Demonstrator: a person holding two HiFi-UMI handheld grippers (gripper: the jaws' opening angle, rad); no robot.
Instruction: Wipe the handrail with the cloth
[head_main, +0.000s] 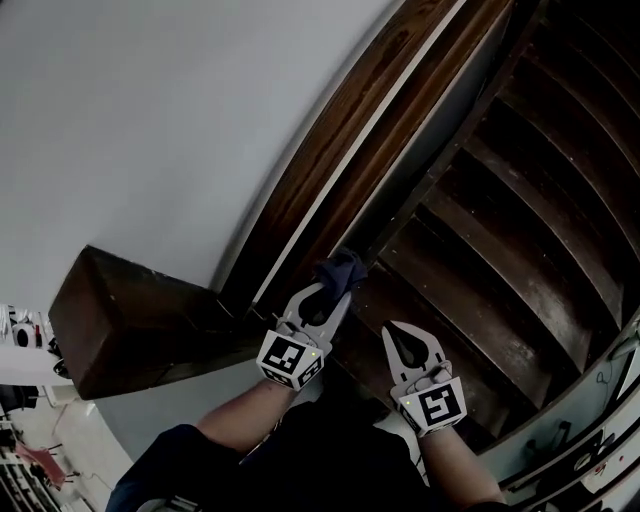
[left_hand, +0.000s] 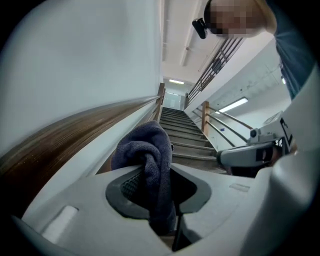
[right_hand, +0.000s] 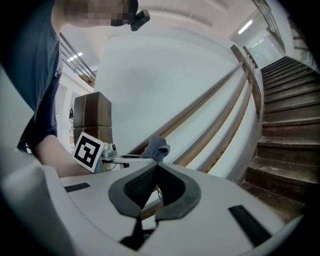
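A dark blue cloth (head_main: 342, 268) is bunched between the jaws of my left gripper (head_main: 334, 292), which is shut on it. The cloth (left_hand: 147, 150) fills the left gripper view and hides the fingertips. It sits at the low end of the dark wooden handrail (head_main: 340, 130), which runs up along the white wall; the rail (left_hand: 60, 135) passes close on the left. My right gripper (head_main: 393, 332) hovers just right of the left one, shut with nothing in it. In the right gripper view the cloth (right_hand: 157, 147) lies against the handrail (right_hand: 200, 107), beyond the shut jaws (right_hand: 155, 170).
Dark wooden stairs (head_main: 520, 220) climb to the right of the rail. A dark wooden post block (head_main: 130, 320) stands at the rail's foot on the left. A metal railing (head_main: 590, 440) borders the stairs at lower right. The white wall (head_main: 150, 110) fills the left.
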